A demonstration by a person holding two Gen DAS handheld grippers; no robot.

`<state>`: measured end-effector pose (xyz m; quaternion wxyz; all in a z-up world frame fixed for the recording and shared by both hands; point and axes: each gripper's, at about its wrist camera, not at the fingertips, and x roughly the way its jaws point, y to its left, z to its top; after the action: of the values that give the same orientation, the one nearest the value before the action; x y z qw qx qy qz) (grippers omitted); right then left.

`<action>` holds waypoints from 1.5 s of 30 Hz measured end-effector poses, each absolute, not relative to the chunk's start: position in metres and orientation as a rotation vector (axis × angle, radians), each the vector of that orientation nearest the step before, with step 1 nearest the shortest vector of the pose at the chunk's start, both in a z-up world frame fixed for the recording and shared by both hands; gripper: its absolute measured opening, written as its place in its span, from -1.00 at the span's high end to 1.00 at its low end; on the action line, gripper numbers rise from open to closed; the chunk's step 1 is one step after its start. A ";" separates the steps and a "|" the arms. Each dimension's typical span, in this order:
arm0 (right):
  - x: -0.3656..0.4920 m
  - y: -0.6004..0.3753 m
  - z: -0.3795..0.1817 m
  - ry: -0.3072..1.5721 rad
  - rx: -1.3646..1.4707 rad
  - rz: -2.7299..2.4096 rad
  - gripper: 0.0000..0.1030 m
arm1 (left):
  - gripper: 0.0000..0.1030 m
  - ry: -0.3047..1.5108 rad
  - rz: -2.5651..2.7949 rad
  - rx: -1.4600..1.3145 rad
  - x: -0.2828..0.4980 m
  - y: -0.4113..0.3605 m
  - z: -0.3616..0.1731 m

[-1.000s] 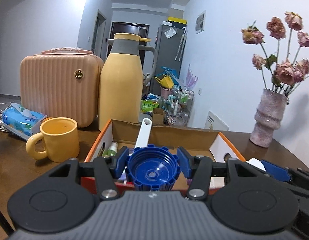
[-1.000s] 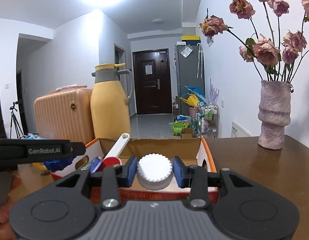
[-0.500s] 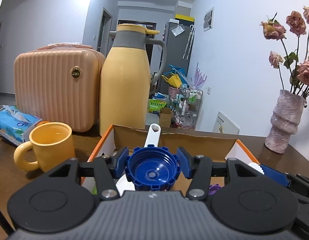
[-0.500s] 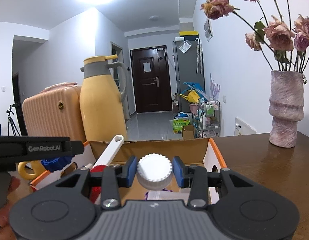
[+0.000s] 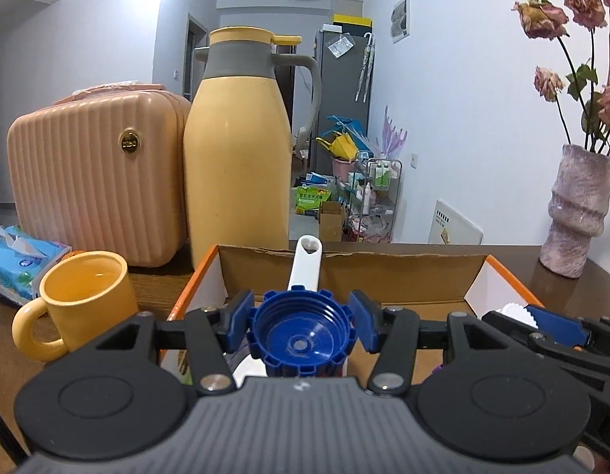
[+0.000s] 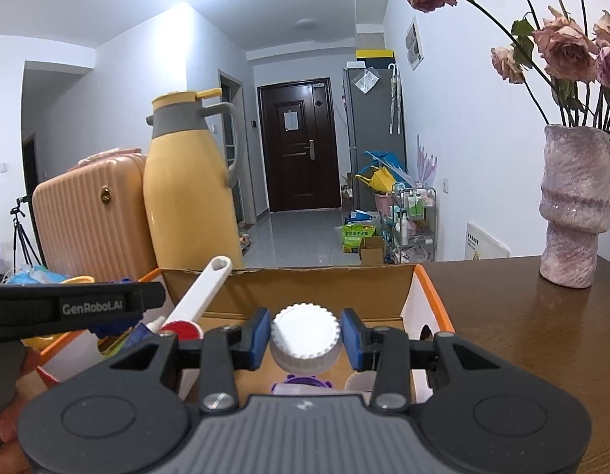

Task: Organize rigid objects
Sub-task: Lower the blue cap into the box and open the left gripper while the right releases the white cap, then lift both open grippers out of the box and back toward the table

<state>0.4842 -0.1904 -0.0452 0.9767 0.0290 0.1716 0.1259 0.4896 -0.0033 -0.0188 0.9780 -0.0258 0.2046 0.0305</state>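
Blue cap (image 5: 301, 333) clamped in left gripper (image 5: 301, 326), white cap (image 6: 305, 337) clamped in right gripper (image 6: 305, 337), both over the open box (image 6: 320, 288). Step: drop-off. Next, I'd say: lower past the white spoon (image 5: 305, 264), then open.

Grippers: two are showing, the left gripper (image 5: 301, 326) and the right gripper (image 6: 305, 337).
Caps: two are sitting between jaws, one blue cap (image 5: 301, 337) and one white cap (image 6: 305, 335).
Boxes: one cardboard box (image 5: 352, 272) is standing open.
Mugs: one yellow mug (image 5: 83, 302) is standing left of the box.
Jugs: one yellow thermos jug (image 5: 237, 150) is rising behind it.
Cases: one peach case (image 5: 99, 181) is sitting beside the jug.
Vases: one pink vase (image 6: 575, 207) is holding dried roses.
Tissue packs: one blue tissue pack (image 5: 20, 260) is lying at far left.
White handles: one white handle (image 6: 204, 290) is sticking out of the box.
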 end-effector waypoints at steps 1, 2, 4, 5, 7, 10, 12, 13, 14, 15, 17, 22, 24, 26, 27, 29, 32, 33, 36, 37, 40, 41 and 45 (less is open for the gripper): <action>0.486 -0.191 -0.046 0.347 0.055 0.252 0.26 | -0.06 0.412 0.058 -0.051 0.491 -0.004 -0.019; 0.486 -0.190 -0.046 0.348 0.052 0.250 0.26 | -0.06 0.412 0.055 -0.051 0.492 -0.003 -0.019; 0.487 -0.190 -0.047 0.355 0.048 0.247 0.26 | -0.06 0.413 0.045 -0.058 0.494 -0.002 -0.019; 0.487 -0.190 -0.048 0.359 0.047 0.243 0.25 | -0.06 0.418 0.031 -0.064 0.494 -0.001 -0.020; 0.487 -0.190 -0.049 0.365 0.045 0.237 0.25 | -0.09 0.429 0.007 -0.071 0.495 0.001 -0.020; 0.488 -0.190 -0.049 0.375 0.035 0.228 0.17 | -0.68 0.429 0.010 -0.082 0.494 0.005 -0.019; 0.487 -0.190 -0.050 0.382 0.026 0.216 -0.14 | -0.79 0.412 0.033 -0.084 0.492 0.008 -0.017; 0.487 -0.191 -0.050 0.378 0.026 0.209 -0.41 | -0.80 0.406 0.030 -0.081 0.492 0.009 -0.016; 0.486 -0.192 -0.049 0.374 0.027 0.202 -0.68 | -0.91 0.403 0.031 -0.080 0.491 0.009 -0.015; 0.485 -0.192 -0.049 0.368 0.028 0.196 -0.78 | -1.00 0.399 0.039 -0.082 0.490 0.010 -0.015; 0.484 -0.193 -0.048 0.359 0.029 0.183 -1.00 | -1.00 0.392 0.060 -0.084 0.489 0.013 -0.014; 0.485 -0.194 -0.050 0.375 0.025 0.177 -1.00 | -1.00 0.411 0.070 -0.106 0.492 0.019 -0.015; 0.486 -0.195 -0.049 0.375 0.027 0.176 -1.00 | -1.00 0.420 0.073 -0.106 0.493 0.019 -0.016; 0.486 -0.194 -0.049 0.373 0.027 0.176 -1.00 | -1.00 0.423 0.074 -0.105 0.494 0.020 -0.017; 0.486 -0.194 -0.049 0.373 0.027 0.176 -1.00 | -1.00 0.423 0.076 -0.104 0.494 0.019 -0.017; 0.486 -0.194 -0.049 0.373 0.026 0.175 -1.00 | -1.00 0.423 0.079 -0.104 0.494 0.019 -0.017; 0.486 -0.194 -0.048 0.371 0.026 0.172 -1.00 | -1.00 0.425 0.083 -0.104 0.494 0.020 -0.017; 0.486 -0.194 -0.048 0.369 0.024 0.170 -1.00 | -1.00 0.425 0.085 -0.104 0.494 0.020 -0.017; 0.484 -0.194 -0.047 0.363 0.020 0.165 -1.00 | -1.00 0.420 0.090 -0.104 0.492 0.020 -0.015; 0.483 -0.194 -0.047 0.361 0.018 0.163 -1.00 | -1.00 0.417 0.093 -0.103 0.490 0.020 -0.015; 0.478 -0.195 -0.046 0.356 0.014 0.158 -1.00 | -1.00 0.406 0.104 -0.104 0.485 0.021 -0.014; 0.476 -0.195 -0.046 0.352 0.011 0.157 -1.00 | -1.00 0.404 0.108 -0.104 0.483 0.022 -0.015; 0.464 -0.198 -0.044 0.332 0.003 0.150 -1.00 | -1.00 0.393 0.118 -0.097 0.472 0.023 -0.016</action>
<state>0.4639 -0.1979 -0.0435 0.9834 0.0016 0.1651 0.0748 0.4723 0.0235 -0.0156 0.9778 -0.0481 0.1952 0.0587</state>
